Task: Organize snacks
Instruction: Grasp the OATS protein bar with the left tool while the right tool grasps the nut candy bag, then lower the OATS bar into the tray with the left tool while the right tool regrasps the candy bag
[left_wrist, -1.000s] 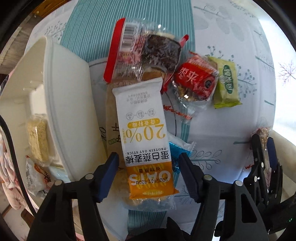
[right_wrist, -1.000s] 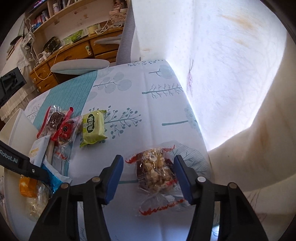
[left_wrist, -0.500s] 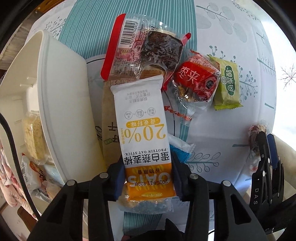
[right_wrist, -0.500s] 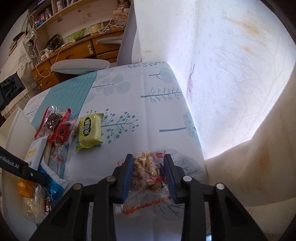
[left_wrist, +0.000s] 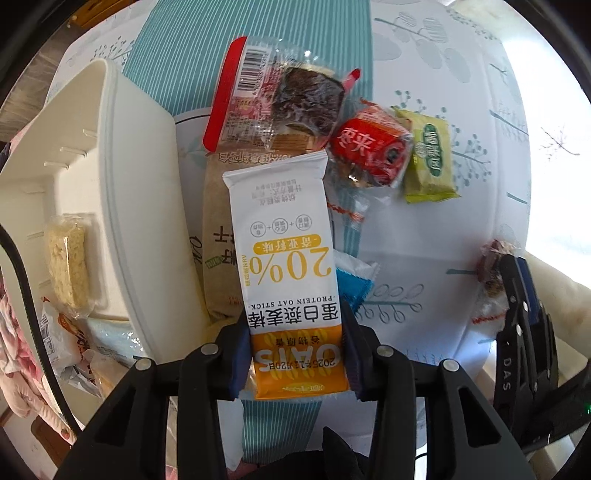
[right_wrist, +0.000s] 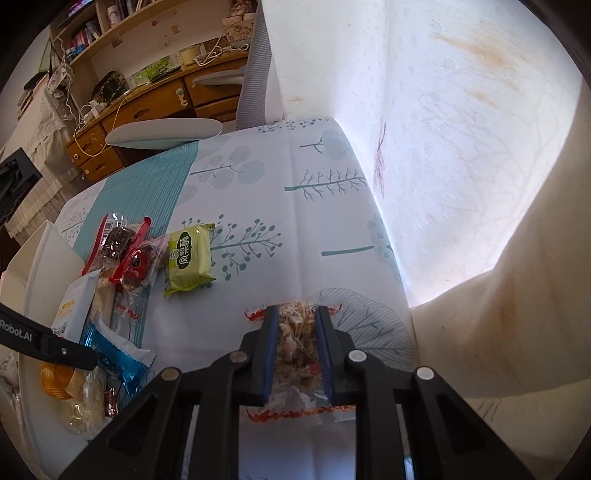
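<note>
On your tabletop (right_wrist: 303, 229), the white bin (left_wrist: 122, 192) at left holds a noodle block (left_wrist: 68, 266). Your left tongs (left_wrist: 297, 356) have just been closing and clamp the oat stick (left_wrist: 284, 266); your right tongs (right_wrist: 295, 350), also just closing, pinch the nut-brittle packet (right_wrist: 297, 347).

Oat stick (left_wrist: 291, 266): white-and-orange wrapper, lying lengthwise atop a brown packet (left_wrist: 218, 243); clear nut-cluster packet (right_wrist: 295, 347), red-edged, on the tablecloth; green pastry (right_wrist: 190, 258), red packet (right_wrist: 138, 264), dark cake bar (right_wrist: 116, 240), blue packet (right_wrist: 118, 360) grouped beside the white bin (left_wrist: 125, 192)
</note>
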